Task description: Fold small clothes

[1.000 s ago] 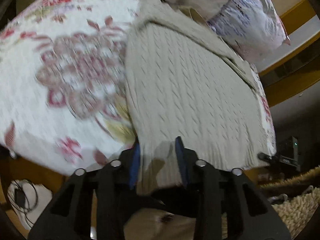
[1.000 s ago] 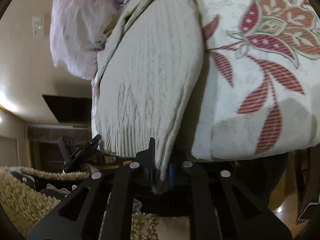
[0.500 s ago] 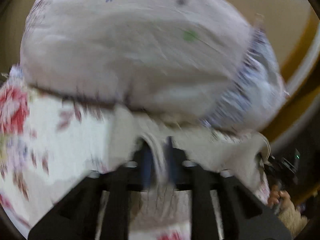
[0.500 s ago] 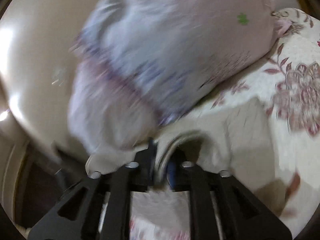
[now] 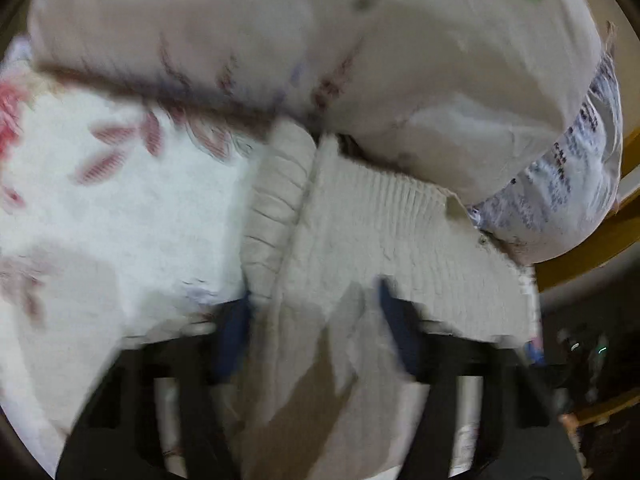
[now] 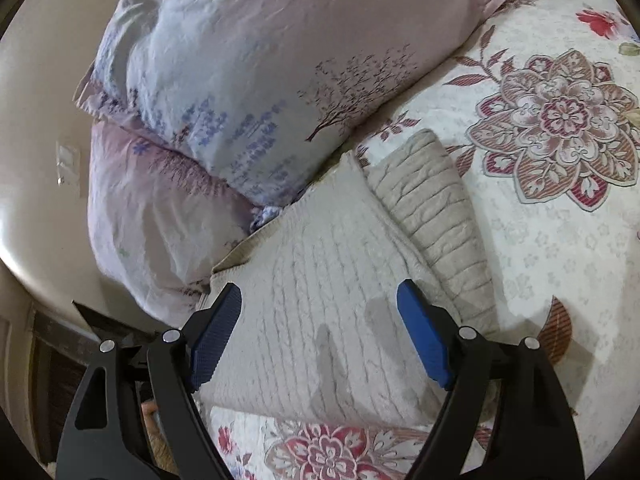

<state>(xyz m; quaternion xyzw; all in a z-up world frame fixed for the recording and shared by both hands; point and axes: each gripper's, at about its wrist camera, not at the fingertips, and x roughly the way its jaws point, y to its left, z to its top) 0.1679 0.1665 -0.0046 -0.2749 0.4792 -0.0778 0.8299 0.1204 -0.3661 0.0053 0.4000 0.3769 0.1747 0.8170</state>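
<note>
A beige cable-knit sweater (image 6: 328,312) lies folded on the floral bedspread (image 6: 560,240), its far edge against the pillows. A folded sleeve (image 6: 436,208) lies along its right side. My right gripper (image 6: 320,320) is open and empty just above the sweater. In the blurred left wrist view the sweater (image 5: 360,248) fills the middle, its sleeve (image 5: 276,200) at the left. My left gripper (image 5: 312,312) is open over it, holding nothing.
Two lilac printed pillows (image 6: 260,80) are stacked at the head of the bed, right behind the sweater, also in the left wrist view (image 5: 320,40). A cream wall (image 6: 36,120) and dark furniture are left of the bed. A wooden bed frame (image 5: 592,240) is at right.
Both grippers carried the sweater's hem up toward the pillows, folding it over, then opened and let go. The views now face the pillows instead of the bed's foot.
</note>
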